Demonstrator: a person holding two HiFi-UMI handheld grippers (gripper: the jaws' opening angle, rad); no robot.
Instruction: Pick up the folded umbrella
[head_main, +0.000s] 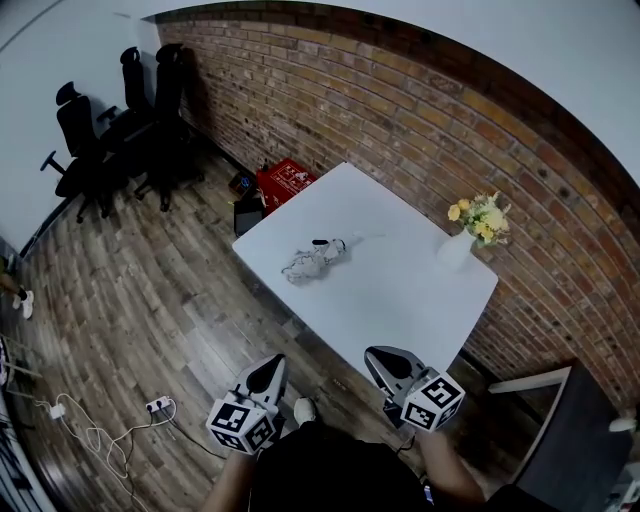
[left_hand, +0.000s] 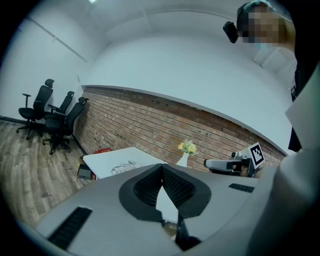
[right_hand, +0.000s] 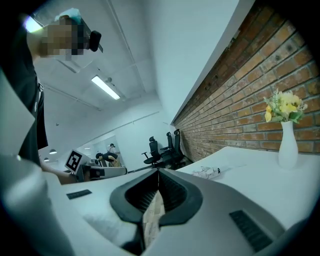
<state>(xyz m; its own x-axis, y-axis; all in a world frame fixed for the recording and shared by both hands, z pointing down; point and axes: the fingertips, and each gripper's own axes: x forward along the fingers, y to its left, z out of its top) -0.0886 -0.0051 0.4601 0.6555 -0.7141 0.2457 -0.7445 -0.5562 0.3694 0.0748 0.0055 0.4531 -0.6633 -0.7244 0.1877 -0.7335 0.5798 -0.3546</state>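
Left hand-held gripper (head_main: 272, 364) and right hand-held gripper (head_main: 380, 357), closed empty, face white table (head_main: 400, 290) by brick wall (head_main: 420, 110).

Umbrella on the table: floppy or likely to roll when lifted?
The umbrella looks loosely bundled, its pale fabric rumpled, so the cloth would probably sag. Its dark end seems stiff. Lying bunched, it likely won't roll.

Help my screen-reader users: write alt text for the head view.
A folded umbrella and a vase of yellow flowers sit on a white table by a brick wall. The left gripper and right gripper, shut and empty, hover before it.
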